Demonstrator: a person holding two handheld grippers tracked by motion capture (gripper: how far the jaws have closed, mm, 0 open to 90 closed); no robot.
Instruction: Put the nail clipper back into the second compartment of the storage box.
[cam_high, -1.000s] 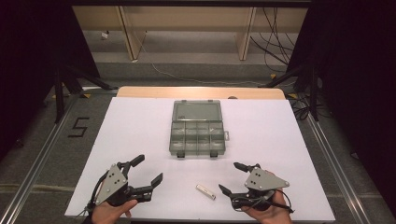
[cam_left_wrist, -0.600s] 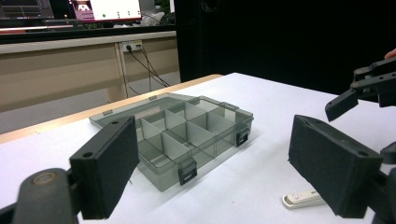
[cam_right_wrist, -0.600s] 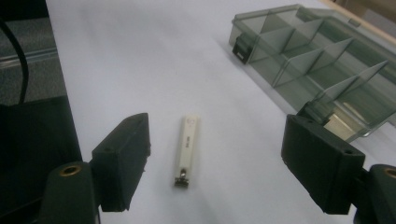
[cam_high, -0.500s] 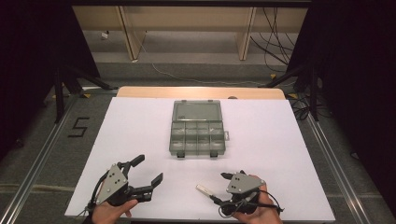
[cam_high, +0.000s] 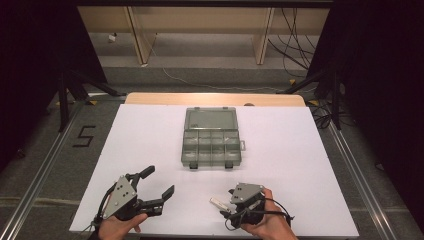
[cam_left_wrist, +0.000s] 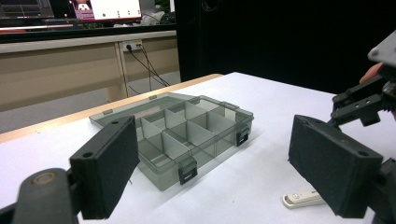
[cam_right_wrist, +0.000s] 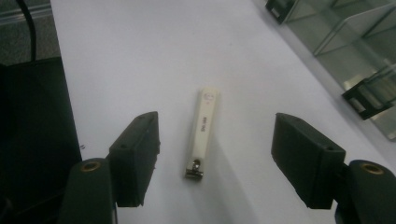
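Note:
A small cream nail clipper (cam_high: 217, 203) (cam_right_wrist: 203, 132) lies flat on the white table, near its front edge. My right gripper (cam_high: 224, 205) (cam_right_wrist: 215, 131) is open and points left at it, low over the table. In the right gripper view the clipper lies between the two jaws, touching neither. My left gripper (cam_high: 160, 180) (cam_left_wrist: 219, 156) is open and holds nothing at the front left. It faces the clear grey compartment box (cam_high: 211, 140) (cam_left_wrist: 187, 135), whose lid lies open. The clipper (cam_left_wrist: 301, 199) and the right gripper (cam_left_wrist: 362, 100) are also seen in the left gripper view.
The box sits mid-table with several divided compartments and two black latches (cam_high: 192, 164) on its front. White sheet (cam_high: 300, 150) covers the table; a wooden edge (cam_high: 215, 98) runs along the back. Cables and stand legs lie on the floor beyond.
My right gripper has moved left and turned toward the nail clipper, so its jaws now straddle it. The left gripper and the box have stayed put.

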